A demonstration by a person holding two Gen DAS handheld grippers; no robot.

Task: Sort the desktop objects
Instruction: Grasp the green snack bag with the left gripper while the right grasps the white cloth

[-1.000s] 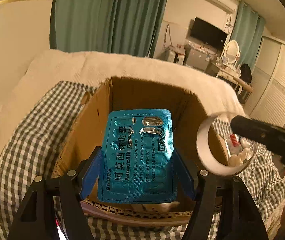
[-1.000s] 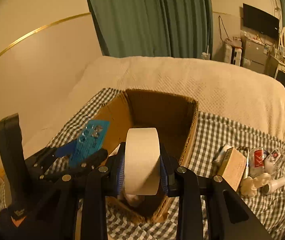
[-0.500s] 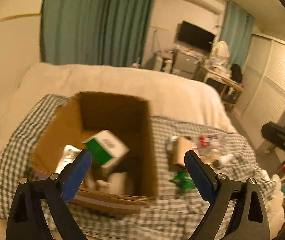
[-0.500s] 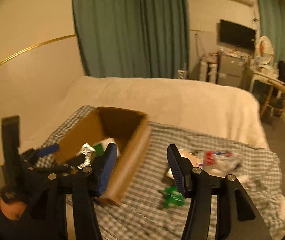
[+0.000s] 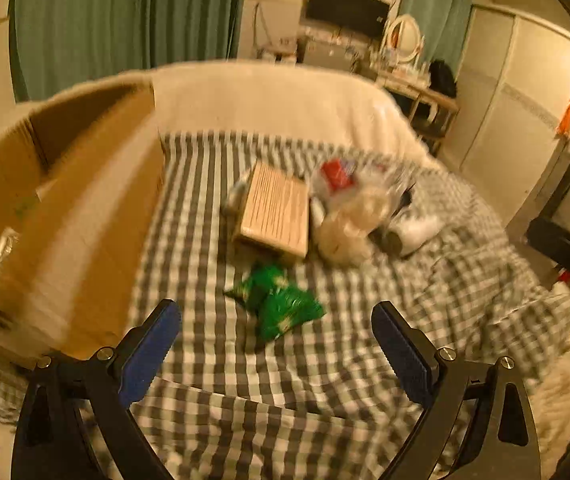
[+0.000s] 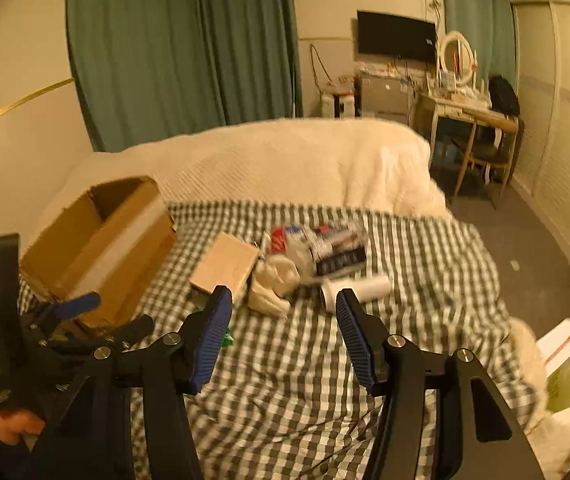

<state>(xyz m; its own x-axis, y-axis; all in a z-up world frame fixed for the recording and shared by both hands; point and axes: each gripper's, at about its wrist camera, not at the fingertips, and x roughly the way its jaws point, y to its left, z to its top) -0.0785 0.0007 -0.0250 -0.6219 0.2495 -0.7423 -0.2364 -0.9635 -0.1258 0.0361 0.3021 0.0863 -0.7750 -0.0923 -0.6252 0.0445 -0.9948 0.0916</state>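
Observation:
My left gripper point(image 5: 277, 344) is open and empty, hovering above a green snack packet point(image 5: 277, 304) on the checked cloth. Beyond it lie a wooden box point(image 5: 277, 212), a cream crumpled lump point(image 5: 349, 232), a clear bag with red label point(image 5: 337, 176) and a white cylinder point(image 5: 413, 232). The cardboard box point(image 5: 65, 208) stands at the left. My right gripper point(image 6: 283, 328) is open and empty, above the cloth near the white cylinder point(image 6: 357, 290) and wooden box point(image 6: 225, 266). The left gripper point(image 6: 73, 320) shows at the lower left by the cardboard box point(image 6: 101, 240).
The checked cloth point(image 6: 405, 340) covers a bed with a cream blanket point(image 6: 285, 156) behind. A white bag and bottle point(image 6: 569, 376) sit at the right edge. A desk, mirror and television stand at the back of the room.
Both grippers let go of the blue pill blister and the tape roll at the cardboard box, opened, and swung right toward the pile of loose items.

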